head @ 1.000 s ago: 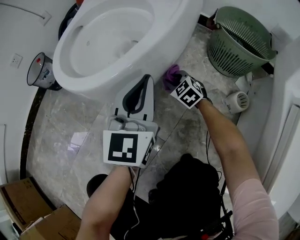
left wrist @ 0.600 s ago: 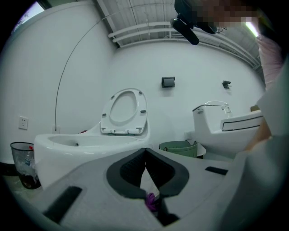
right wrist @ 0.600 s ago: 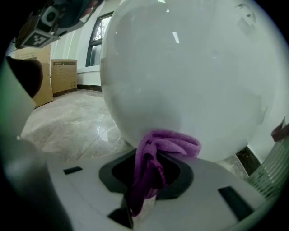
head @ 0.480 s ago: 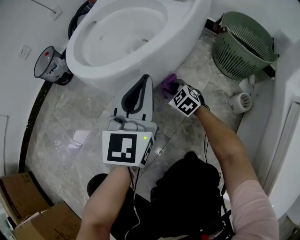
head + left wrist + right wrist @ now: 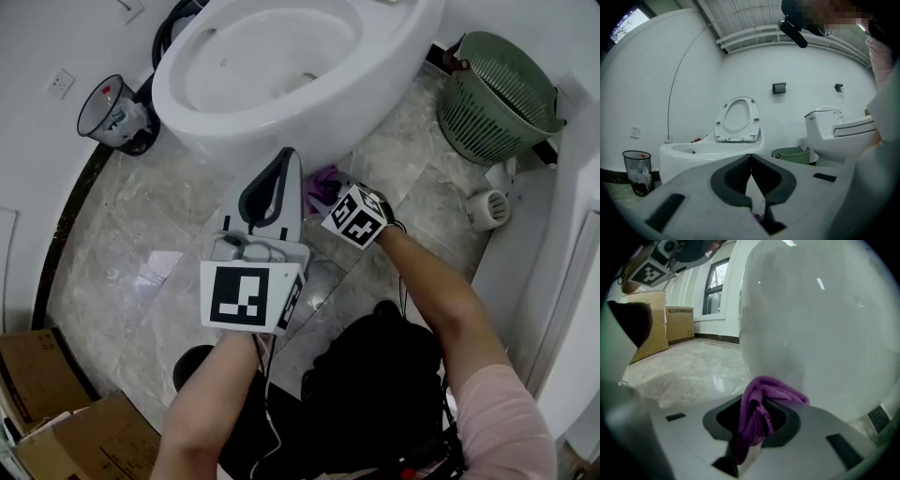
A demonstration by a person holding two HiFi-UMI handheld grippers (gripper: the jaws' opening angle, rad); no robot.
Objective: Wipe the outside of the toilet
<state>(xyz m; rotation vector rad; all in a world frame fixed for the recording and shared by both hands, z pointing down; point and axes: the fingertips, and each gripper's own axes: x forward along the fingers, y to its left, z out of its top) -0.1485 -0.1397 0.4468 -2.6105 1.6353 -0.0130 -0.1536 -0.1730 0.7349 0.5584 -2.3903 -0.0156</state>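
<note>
The white toilet (image 5: 281, 103) stands open at the top of the head view, its lid (image 5: 738, 119) raised in the left gripper view. My right gripper (image 5: 330, 192) is shut on a purple cloth (image 5: 759, 411) and holds it against the toilet's lower outer wall (image 5: 815, 333). The cloth (image 5: 322, 184) shows beside the toilet's base. My left gripper (image 5: 286, 159) hangs in front of the bowl, its tips touching with nothing between them (image 5: 750, 157).
A green laundry basket (image 5: 502, 98) stands to the right of the toilet. A small bin (image 5: 112, 117) with a liner sits at the left by the wall. Cardboard boxes (image 5: 47, 412) lie at the lower left. A white round object (image 5: 487, 208) rests near the right wall.
My right gripper has slid the purple cloth leftward and nearer along the toilet's lower outside. The head view has shifted, so the toilet sits further right and higher. The left gripper keeps its pose.
</note>
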